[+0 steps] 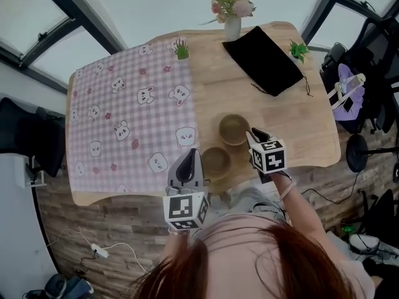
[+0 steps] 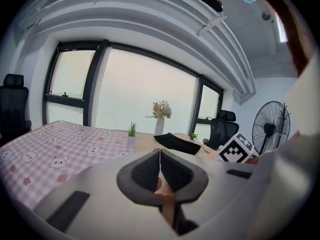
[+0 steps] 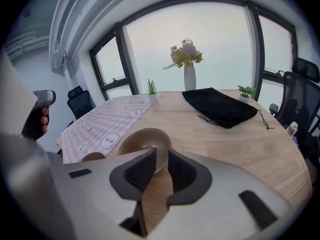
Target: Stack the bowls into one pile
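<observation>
Two tan bowls stand apart on the wooden table (image 1: 299, 123). The farther bowl (image 1: 234, 128) (image 3: 142, 140) lies just in front of my right gripper (image 1: 252, 133) (image 3: 160, 154). Its jaws are a narrow gap apart, and the bowl's near wall shows in that gap. The nearer bowl (image 1: 216, 161) sits by the table's front edge, and only its rim (image 3: 93, 156) peeks past the gripper body in the right gripper view. My left gripper (image 1: 194, 157) (image 2: 160, 153) hangs just left of the nearer bowl, shut with nothing between its pads.
A pink checked cloth (image 1: 128, 117) covers the table's left half. A black pouch (image 1: 263, 61), a vase of flowers (image 1: 232, 18) and two small plants (image 1: 181, 48) (image 1: 298, 50) stand at the back. Chairs and bags (image 1: 349, 95) crowd the right side.
</observation>
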{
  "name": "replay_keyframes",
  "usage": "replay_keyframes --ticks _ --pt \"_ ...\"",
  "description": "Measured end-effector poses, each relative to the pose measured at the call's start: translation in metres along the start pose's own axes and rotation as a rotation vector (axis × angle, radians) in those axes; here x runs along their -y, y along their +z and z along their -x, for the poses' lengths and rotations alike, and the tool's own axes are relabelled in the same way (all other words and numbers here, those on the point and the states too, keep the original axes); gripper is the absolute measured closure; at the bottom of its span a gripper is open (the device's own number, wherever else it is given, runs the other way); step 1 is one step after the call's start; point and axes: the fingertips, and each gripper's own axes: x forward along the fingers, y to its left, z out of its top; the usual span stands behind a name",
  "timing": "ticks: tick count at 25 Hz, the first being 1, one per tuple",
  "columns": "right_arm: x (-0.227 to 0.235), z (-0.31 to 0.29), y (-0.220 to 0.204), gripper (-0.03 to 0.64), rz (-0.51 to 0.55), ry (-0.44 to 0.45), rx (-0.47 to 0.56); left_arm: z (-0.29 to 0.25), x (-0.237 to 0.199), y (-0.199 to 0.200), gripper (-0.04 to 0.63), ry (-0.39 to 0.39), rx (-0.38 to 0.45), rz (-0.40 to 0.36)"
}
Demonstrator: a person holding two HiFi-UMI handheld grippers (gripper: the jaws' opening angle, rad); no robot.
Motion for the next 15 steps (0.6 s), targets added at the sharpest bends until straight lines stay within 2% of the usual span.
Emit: replay_keyframes --ticks 15 --pt "0.015 -0.037 0.009 0.548 0.055 0.053 -0.041 -0.008 -0.008 -0.002 0.584 0.118 -0.002 0.05"
